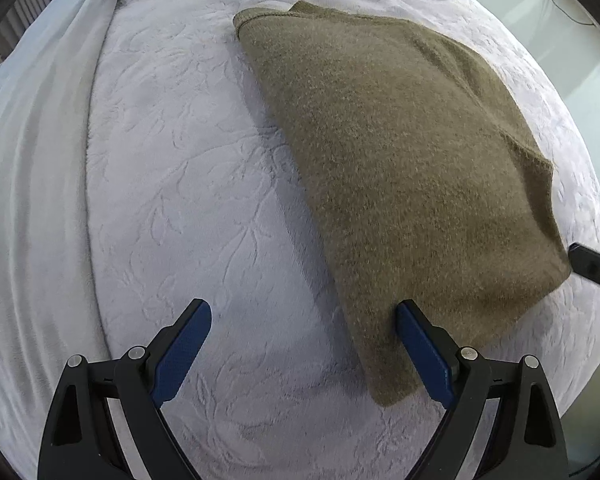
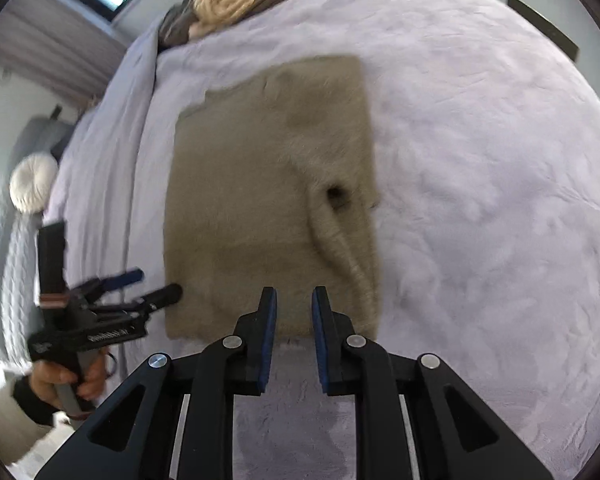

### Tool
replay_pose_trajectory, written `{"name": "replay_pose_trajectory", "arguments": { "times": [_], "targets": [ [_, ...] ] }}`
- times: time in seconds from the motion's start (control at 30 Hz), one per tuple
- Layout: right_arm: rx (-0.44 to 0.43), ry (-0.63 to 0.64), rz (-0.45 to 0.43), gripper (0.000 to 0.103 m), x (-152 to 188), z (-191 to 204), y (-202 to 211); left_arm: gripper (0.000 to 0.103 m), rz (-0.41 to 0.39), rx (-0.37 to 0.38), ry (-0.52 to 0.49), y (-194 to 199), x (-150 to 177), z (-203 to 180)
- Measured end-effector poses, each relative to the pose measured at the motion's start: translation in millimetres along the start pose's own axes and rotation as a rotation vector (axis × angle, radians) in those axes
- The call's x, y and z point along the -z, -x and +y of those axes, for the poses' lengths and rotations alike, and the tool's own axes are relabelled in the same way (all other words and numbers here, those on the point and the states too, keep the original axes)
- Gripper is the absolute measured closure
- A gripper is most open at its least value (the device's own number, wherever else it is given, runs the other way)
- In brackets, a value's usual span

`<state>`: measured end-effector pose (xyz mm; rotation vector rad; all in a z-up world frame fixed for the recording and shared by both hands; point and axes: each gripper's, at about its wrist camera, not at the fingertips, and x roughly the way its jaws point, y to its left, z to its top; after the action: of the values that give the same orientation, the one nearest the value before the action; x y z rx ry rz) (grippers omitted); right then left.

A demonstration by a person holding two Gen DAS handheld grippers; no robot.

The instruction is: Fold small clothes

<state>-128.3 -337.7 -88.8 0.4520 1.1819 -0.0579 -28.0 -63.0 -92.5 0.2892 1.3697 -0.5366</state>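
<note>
1. Now the olive knit garment point(image 1: 400, 168) lies folded into a rough rectangle on the pale embossed bedspread point(image 1: 172, 184), toward its right half.
2. In its own view, the left gripper point(image 1: 303, 322) hangs spread wide at the garment's near-left corner, one pad over the cloth, gripping nothing.
3. By contrast, the right gripper point(image 2: 293, 308) hovers at the near edge, fingers narrowly apart and empty.
4. A raised ridge point(image 2: 336, 240) bulges near the right edge; folding over it would likely trap a lump.
5. Pinching only the top layer could peel the fold open.
</note>
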Motion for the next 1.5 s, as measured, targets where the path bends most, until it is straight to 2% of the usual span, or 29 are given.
{"name": "replay_pose_trajectory", "arguments": {
  "times": [0.07,0.17,0.37,0.43,0.67,0.97,1.2,1.23,1.27,1.3,1.33,1.43,1.5],
  "targets": [
    [0.024,-0.042,0.044,0.085,3.1,-12.0,-15.7,0.009,0.009,-0.002,0.002,1.3,2.3,-0.1],
    [-0.028,-0.132,0.058,0.085,8.0,-29.2,-18.1,0.009,0.018,0.0,0.013,3.5,4.7,1.9],
    [-0.021,-0.115,0.042,0.085,12.6,-31.5,-1.3,0.009,0.033,0.015,0.054,4.5,4.0,7.6],
    [-0.026,-0.126,0.023,0.082,10.6,-30.6,5.7,0.009,0.033,0.013,0.054,2.6,0.6,14.0],
    [-0.05,-0.148,-0.006,0.082,3.0,-26.4,13.6,0.009,0.03,-0.002,0.039,4.5,5.2,15.5],
    [-0.071,-0.159,0.007,0.082,-6.6,-19.4,2.5,0.009,-0.005,-0.073,0.054,21.7,-1.6,14.7],
    [-0.08,-0.153,0.017,0.081,-9.5,-19.2,0.7,0.009,-0.015,-0.087,0.146,23.9,-11.5,26.9],
    [-0.083,-0.154,0.019,0.081,-8.9,-20.2,1.1,0.007,-0.008,-0.083,0.159,22.6,-12.5,28.8],
    [-0.085,-0.155,0.021,0.081,-10.1,-20.8,0.4,0.0,0.0,-0.083,0.172,21.1,-13.9,32.6],
    [-0.086,-0.158,0.023,0.081,-10.9,-22.0,0.1,0.0,0.003,-0.091,0.185,20.2,-15.2,35.4],
    [-0.089,-0.161,0.024,0.078,-12.3,-22.8,-0.2,0.0,0.004,-0.095,0.192,19.5,-16.7,37.2],
    [-0.105,-0.167,0.023,0.059,-17.8,-23.5,-1.5,0.0,0.005,-0.1,0.201,18.3,-21.0,38.0],
    [-0.101,-0.153,0.019,0.058,-22.2,-21.7,-1.4,0.0,-0.001,-0.111,0.194,16.9,-24.0,37.2]
  ]
}}
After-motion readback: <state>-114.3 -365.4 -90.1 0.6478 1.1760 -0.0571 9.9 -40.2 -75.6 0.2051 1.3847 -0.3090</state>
